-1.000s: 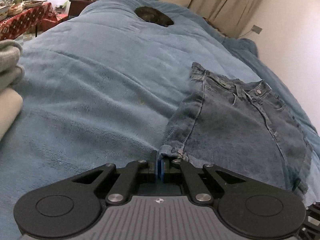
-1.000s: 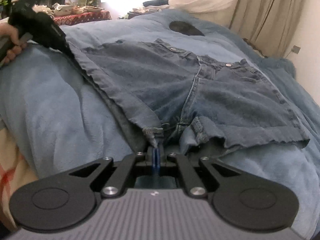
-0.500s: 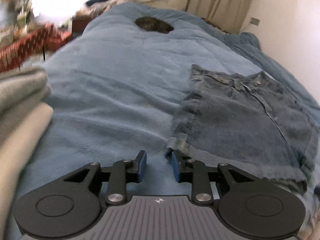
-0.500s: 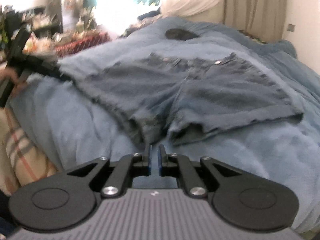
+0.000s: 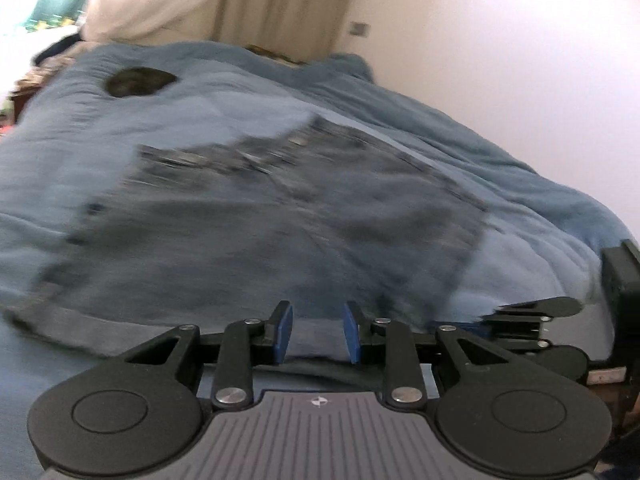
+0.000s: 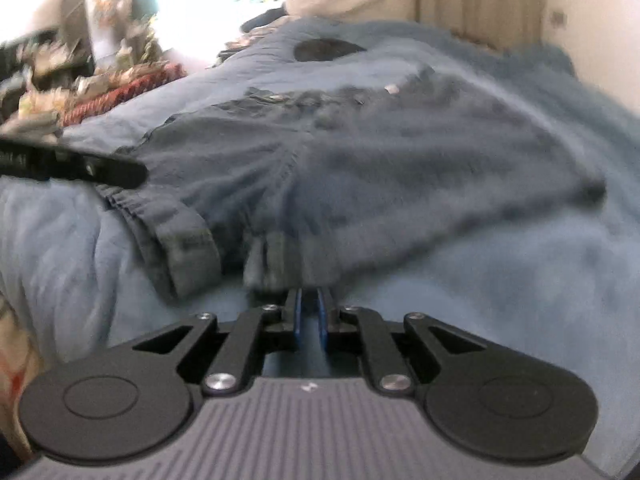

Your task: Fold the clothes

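Motion blur smears the shorts (image 5: 260, 216) in both views; waistband detail unreadable. Clutter (image 6: 80, 64) left of the shorts too blurred to identify. Dark patch (image 5: 138, 82) beyond the shorts: identity unclear.

We see a bed (image 5: 168, 168) under a blue blanket, with denim shorts (image 5: 280, 216) and a dark round object (image 5: 138, 82) on it.

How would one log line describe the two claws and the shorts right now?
denim shorts: spread on blue blanket | left claw: just opened, empty | right claw: just opened a crack, empty
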### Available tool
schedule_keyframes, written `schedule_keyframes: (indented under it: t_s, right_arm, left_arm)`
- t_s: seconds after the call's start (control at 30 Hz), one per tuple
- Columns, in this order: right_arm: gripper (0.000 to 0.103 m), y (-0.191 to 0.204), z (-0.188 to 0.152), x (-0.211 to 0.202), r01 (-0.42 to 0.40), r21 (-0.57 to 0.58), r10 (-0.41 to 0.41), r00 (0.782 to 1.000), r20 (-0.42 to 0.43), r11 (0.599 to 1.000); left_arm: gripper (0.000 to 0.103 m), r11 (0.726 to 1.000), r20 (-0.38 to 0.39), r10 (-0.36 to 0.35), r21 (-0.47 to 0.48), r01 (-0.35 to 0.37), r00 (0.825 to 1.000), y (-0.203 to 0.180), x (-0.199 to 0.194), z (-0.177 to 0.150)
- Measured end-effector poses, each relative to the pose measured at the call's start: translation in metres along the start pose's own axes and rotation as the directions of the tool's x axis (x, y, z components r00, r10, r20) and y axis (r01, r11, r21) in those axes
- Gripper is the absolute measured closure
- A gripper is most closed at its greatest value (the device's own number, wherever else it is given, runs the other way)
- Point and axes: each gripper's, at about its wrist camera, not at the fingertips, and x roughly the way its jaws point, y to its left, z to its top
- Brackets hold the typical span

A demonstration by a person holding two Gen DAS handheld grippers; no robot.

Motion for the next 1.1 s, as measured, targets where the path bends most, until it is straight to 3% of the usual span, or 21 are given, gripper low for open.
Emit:
schedule_keyframes:
  t_s: [0.07,0.2,0.27,0.4,0.5,0.57,0.63,0.73,0.8,0.93,1.0,1.1]
  right_arm:
    - [0.092,-0.014,0.001,-0.017,-0.010,0.059,0.008,1.000,0.029,0.998]
    - [0.085,-0.046,0.013,-0.051,0.021,0.088,-0.031,0.993,0.112,0.996]
    - [0.072,-0.066,0.022,-0.063,0.079,0.068,-0.089,0.985,0.146,0.995]
    - [0.067,-0.118,0.041,-0.063,0.233,0.042,-0.237,0.956,0.174,0.972]
    - [0.066,-0.157,0.050,-0.049,0.282,0.044,-0.286,0.945,0.159,0.958]
    - [0.064,-0.183,0.055,-0.040,0.273,0.068,-0.280,0.951,0.133,0.959]
    - [0.064,-0.208,0.057,-0.037,0.202,0.152,-0.223,0.965,0.136,0.967]
    - [0.064,-0.222,0.057,-0.047,0.112,0.270,-0.173,0.962,0.212,0.956]
    - [0.064,-0.229,0.062,-0.045,0.105,0.307,-0.177,0.960,0.219,0.946]
    - [0.073,-0.245,0.072,-0.015,0.070,0.341,-0.119,0.985,0.123,0.938]
    - [0.074,-0.254,0.070,-0.001,0.034,0.398,-0.074,0.994,0.086,0.917]
    - [0.072,-0.271,0.062,0.019,-0.053,0.537,0.009,0.996,0.083,0.842]
  left_arm:
    - [0.076,0.999,-0.005,-0.032,0.015,0.032,0.999,-0.017,0.006,-0.002]
    - [0.068,0.997,0.024,-0.033,0.065,0.032,0.999,-0.045,0.016,-0.001]
    - [0.068,0.991,0.021,-0.009,0.133,0.006,1.000,-0.059,0.023,0.001]
    - [0.068,0.968,0.001,0.026,0.248,-0.025,1.000,-0.082,0.035,-0.004]
    - [0.068,0.948,-0.025,0.061,0.313,-0.050,0.998,-0.093,0.042,-0.011]
    - [0.067,0.940,-0.037,0.084,0.334,-0.067,0.996,-0.096,0.047,-0.016]
    - [0.065,0.938,-0.036,0.092,0.339,-0.074,0.995,-0.099,0.048,-0.018]
    - [0.065,0.934,-0.023,0.083,0.350,-0.070,0.996,-0.104,0.045,-0.018]
    - [0.065,0.928,-0.010,0.073,0.367,-0.065,0.997,-0.107,0.044,-0.019]
    - [0.070,0.905,-0.011,0.082,0.420,-0.070,0.997,-0.113,0.055,-0.022]
    - [0.071,0.892,-0.010,0.087,0.447,-0.073,0.996,-0.117,0.061,-0.024]
    - [0.070,0.857,-0.009,0.113,0.507,-0.092,0.994,-0.123,0.068,-0.029]
